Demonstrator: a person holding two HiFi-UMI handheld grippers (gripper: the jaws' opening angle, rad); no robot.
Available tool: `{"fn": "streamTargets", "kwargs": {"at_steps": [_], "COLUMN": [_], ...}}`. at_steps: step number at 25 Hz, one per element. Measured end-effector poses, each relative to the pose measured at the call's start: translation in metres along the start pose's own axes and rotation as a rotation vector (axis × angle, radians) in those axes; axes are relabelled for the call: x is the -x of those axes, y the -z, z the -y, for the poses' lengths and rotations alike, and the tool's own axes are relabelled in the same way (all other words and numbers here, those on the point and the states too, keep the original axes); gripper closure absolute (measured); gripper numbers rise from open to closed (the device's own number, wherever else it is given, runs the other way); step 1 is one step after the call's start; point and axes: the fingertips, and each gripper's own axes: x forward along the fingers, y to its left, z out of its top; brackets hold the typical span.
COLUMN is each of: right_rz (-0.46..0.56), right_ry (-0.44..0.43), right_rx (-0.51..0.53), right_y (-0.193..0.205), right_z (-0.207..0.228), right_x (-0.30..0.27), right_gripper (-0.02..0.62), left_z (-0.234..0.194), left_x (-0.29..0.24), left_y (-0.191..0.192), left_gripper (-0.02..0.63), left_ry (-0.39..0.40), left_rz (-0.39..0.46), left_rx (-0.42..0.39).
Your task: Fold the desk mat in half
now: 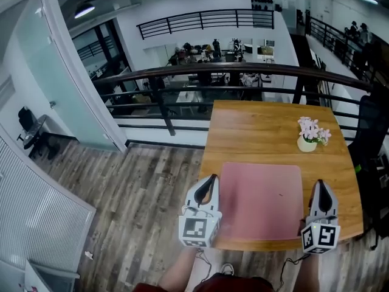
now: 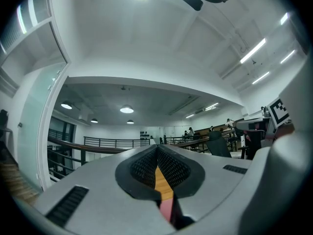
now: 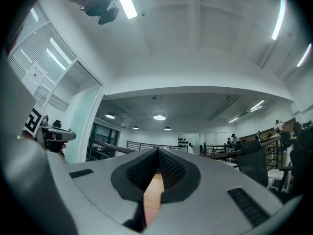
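Nearest, the left claw (image 1: 211, 180) and right claw (image 1: 320, 184), both clenched on nothing, hover beside the near corners of a pink desk mat (image 1: 261, 202), one on each side. The mat lies flat and unfolded on the wooden counter (image 1: 261, 132) (towards its near edge). Beyond stands a small pot of pink flowers (image 1: 308, 140). Grey plank floor (image 1: 146, 193) lies left, and a dark railing (image 1: 182, 72) curves behind.

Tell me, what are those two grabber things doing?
A person holds a gripper in each hand over a wooden table. The left gripper and right gripper hover by the near corners of a pink desk mat, both shut and empty. The mat lies flat, not yet folded. A small pot of flowers stands beyond it.
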Motion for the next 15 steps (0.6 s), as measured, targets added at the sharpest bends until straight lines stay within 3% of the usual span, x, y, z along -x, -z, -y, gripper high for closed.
{"fn": "streamTargets", "kwargs": {"at_steps": [15], "right_rz": [-0.004], "right_ry": [-0.041], "right_rx": [-0.004], "right_y": [0.009], "right_z": [0.047], "right_x": [-0.021], "right_gripper": [0.586], "left_z": [0.036], "left_x": [-0.028], "left_y": [0.005], "left_gripper": [0.588], "left_ry": [-0.029], "left_rz": [-0.018], "left_rx": [-0.026]}}
